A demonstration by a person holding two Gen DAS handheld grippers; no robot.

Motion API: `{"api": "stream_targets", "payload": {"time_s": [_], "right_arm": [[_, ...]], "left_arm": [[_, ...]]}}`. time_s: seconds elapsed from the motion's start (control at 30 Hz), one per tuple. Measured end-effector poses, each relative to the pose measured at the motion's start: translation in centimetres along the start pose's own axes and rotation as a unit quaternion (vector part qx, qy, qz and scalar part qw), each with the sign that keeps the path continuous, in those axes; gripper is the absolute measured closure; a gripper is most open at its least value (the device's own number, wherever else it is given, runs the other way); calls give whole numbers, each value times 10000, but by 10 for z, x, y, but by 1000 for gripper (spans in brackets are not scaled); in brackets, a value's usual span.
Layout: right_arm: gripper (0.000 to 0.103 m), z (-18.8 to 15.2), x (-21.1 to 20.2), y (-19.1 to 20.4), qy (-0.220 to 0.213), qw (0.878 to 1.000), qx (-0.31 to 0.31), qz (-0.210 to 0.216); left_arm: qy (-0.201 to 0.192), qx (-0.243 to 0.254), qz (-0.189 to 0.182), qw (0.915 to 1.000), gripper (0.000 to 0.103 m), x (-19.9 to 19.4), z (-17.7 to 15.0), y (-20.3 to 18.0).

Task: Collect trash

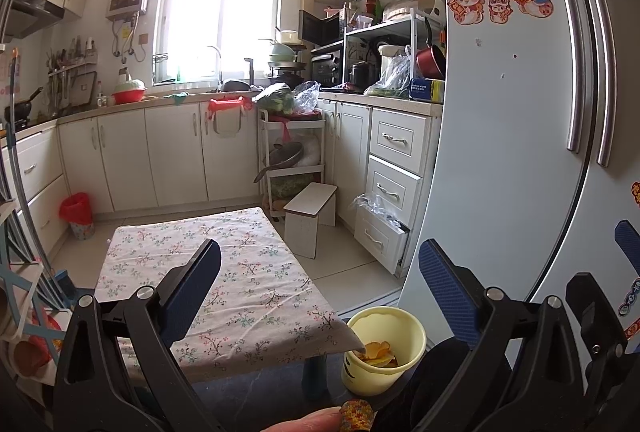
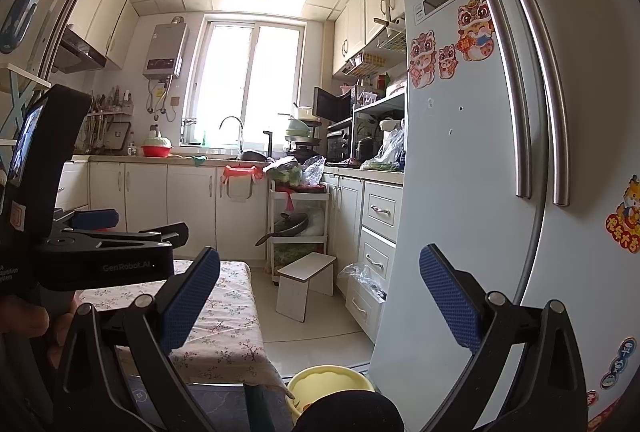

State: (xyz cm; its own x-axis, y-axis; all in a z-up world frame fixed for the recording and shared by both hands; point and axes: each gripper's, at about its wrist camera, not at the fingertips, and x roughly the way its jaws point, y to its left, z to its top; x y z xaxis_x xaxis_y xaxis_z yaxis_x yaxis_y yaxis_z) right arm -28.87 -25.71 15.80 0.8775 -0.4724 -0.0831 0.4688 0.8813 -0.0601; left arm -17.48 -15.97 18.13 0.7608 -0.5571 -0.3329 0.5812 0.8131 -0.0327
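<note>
A small yellow bin (image 1: pixel 384 348) stands on the floor by the table's near right corner, with orange peels (image 1: pixel 378 352) inside. In the right wrist view the yellow bin (image 2: pixel 324 382) is partly hidden by a dark shape at the bottom edge. My left gripper (image 1: pixel 320 288) is open and holds nothing, high over the table with the floral cloth (image 1: pixel 224 272). My right gripper (image 2: pixel 322 304) is open too, with nothing between its blue pads. The left gripper's body (image 2: pixel 100 248) shows at the left, held by a hand.
A grey fridge (image 1: pixel 508 152) fills the right side, close to both grippers. A white stool (image 1: pixel 310 216), a rolling cart (image 1: pixel 292 160) and a half-open drawer (image 1: pixel 380 232) stand beyond the table. A red-bagged bin (image 1: pixel 78 214) sits by the left cabinets. A fingertip (image 1: pixel 316 422) shows at the bottom.
</note>
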Motion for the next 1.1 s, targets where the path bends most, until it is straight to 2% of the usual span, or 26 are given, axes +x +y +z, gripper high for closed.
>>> {"api": "stream_targets", "payload": {"time_s": [1.1], "right_arm": [[7,0,4,0,-5,9999,-65,120]], "left_arm": [[7,-95,108,9999,8,-2,0,6]]}}
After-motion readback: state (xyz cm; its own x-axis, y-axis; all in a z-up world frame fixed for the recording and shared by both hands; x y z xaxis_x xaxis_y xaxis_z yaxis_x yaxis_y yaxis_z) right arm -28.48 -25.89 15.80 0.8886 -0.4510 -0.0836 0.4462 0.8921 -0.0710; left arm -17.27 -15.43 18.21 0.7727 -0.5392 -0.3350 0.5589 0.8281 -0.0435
